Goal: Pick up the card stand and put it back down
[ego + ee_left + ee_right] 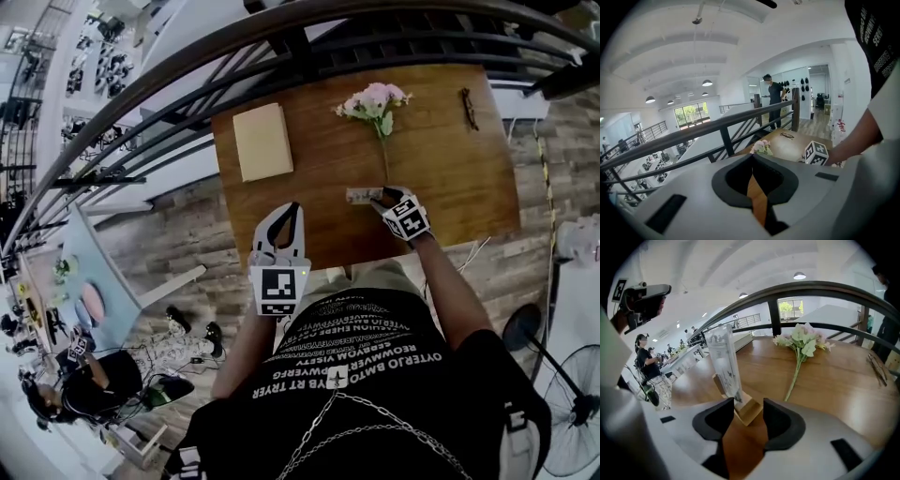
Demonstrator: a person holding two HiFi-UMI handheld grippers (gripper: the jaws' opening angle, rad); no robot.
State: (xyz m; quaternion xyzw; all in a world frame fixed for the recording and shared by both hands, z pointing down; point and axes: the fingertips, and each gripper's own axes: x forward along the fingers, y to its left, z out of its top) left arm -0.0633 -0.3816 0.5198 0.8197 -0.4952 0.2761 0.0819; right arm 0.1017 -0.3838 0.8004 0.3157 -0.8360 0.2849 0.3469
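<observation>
Flower stem [385, 155] just beside card stand [360, 195]

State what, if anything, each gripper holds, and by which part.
Nothing is held. The right gripper's jaws stand apart around the card stand's base, not pressing it; the left gripper's jaws are together, empty.

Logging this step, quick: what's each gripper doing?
Left gripper: shut, empty.
Right gripper: open, card stand between its jaws.

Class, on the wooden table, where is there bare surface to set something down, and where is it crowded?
Bare: the right side between flower stem and glasses, down to the front corner; and in front of the tan pad. Crowded: mid-front, around card stand, right gripper and the stem's end.
</observation>
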